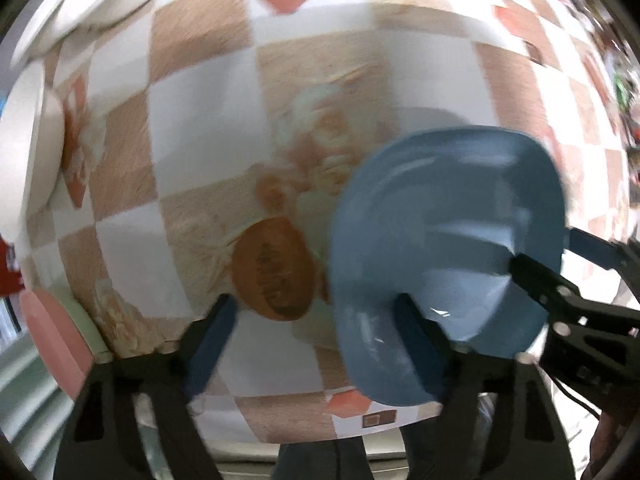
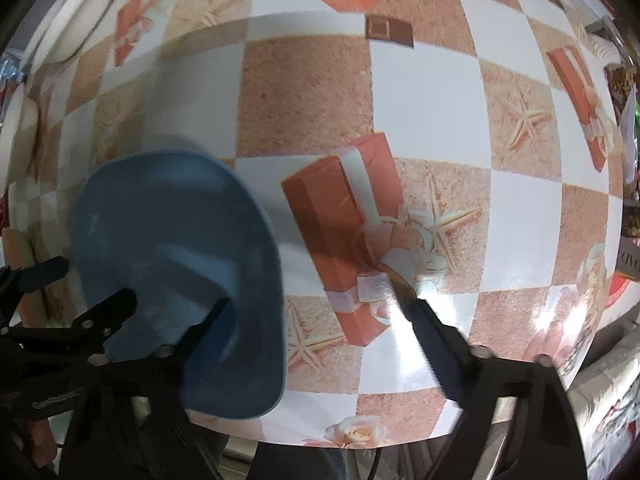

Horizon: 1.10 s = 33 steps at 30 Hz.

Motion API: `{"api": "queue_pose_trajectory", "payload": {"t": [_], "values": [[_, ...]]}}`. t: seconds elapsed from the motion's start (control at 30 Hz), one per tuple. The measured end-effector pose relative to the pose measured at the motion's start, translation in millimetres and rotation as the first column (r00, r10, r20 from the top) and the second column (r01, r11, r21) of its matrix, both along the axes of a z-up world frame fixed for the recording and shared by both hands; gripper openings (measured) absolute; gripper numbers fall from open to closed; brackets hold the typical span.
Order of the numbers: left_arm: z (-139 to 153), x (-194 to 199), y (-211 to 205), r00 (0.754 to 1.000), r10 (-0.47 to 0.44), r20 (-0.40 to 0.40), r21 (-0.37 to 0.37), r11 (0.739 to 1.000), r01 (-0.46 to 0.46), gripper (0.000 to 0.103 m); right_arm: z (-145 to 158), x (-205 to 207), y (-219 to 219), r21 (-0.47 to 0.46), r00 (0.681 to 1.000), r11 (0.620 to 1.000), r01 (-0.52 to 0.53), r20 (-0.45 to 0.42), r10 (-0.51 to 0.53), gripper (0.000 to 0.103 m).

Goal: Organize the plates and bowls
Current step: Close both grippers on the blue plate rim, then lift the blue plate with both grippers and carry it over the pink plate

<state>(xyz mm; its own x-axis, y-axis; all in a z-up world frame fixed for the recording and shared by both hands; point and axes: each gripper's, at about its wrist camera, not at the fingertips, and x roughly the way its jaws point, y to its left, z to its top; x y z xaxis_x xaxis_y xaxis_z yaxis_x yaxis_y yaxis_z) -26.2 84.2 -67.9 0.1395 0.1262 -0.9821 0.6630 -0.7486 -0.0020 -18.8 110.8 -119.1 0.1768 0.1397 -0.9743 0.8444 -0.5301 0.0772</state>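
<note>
A blue bowl with rounded corners sits low over the checked tablecloth, blurred; whether it touches the cloth I cannot tell. My left gripper straddles its left wall, one finger inside and one over the cloth, with a wide gap and no pad on the wall. My right gripper straddles the opposite wall the same way. In the right wrist view the bowl lies at the left. There the right gripper has one finger in the bowl and the other well clear of the rim. The left gripper reaches in from the left edge.
White dishes stand at the table's far left, and another white dish is at the left edge. A pink object lies at the near left corner. The table's front edge runs just below the grippers. Clutter lines the right side.
</note>
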Motion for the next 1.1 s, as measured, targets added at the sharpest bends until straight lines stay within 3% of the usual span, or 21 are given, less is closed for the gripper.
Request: {"api": "queue_pose_trajectory", "payload": {"t": [0.03,0.1,0.17,0.27,0.4,0.57,0.77,0.83,1.1], "values": [[1.7,-3.3,3.1,1.0,-0.015,-0.008,0.005,1.0,0.015,0.065,3.9,-0.3,0.9,-0.005,1.0,1.0,-0.004,0.0,0.004,0.072],[2.5,-6.3,6.0,1.0,-0.021,-0.018,0.016,1.0,0.021,0.052,14.5,-7.1,-0.6,-0.02,1.0,1.0,-0.01,0.005,0.011,0.054],[3.8,-8.9,9.8,0.999,-0.031,-0.039,0.041,0.999,0.033,0.026,25.3,-14.1,-3.7,-0.035,1.0,0.999,-0.014,0.016,0.014,0.043],[2.5,-5.9,12.3,0.999,-0.043,-0.029,0.04,0.998,0.044,0.026,36.1,-16.2,-6.9,-0.043,0.999,0.999,-0.029,0.04,0.031,0.029],[4.2,7.1,17.3,0.998,-0.068,-0.012,0.032,0.997,0.068,0.025,51.3,-29.5,-9.0,-0.034,0.998,0.999,-0.024,0.063,0.026,0.029],[7.1,31.6,23.7,0.996,-0.088,-0.002,0.012,0.996,0.088,0.025,65.2,-16.5,-0.9,-0.011,0.994,0.999,-0.031,0.108,0.032,0.028],[19.5,60.0,13.7,0.999,-0.045,-0.025,0.024,0.999,0.045,0.025,94.6,-27.0,-15.4,-0.017,0.988,0.998,-0.059,0.142,0.061,0.028],[24.6,69.9,8.7,0.999,-0.033,-0.031,0.013,0.999,0.034,0.025,106.1,-48.0,-29.9,-0.025,0.986,0.997,-0.07,0.149,0.072,0.028],[46.2,117.2,-24.5,0.996,0.064,-0.069,-0.009,0.998,-0.065,0.025,160.2,-71.7,-74.6,-0.064,0.981,0.988,-0.139,0.128,0.147,0.028]]}}
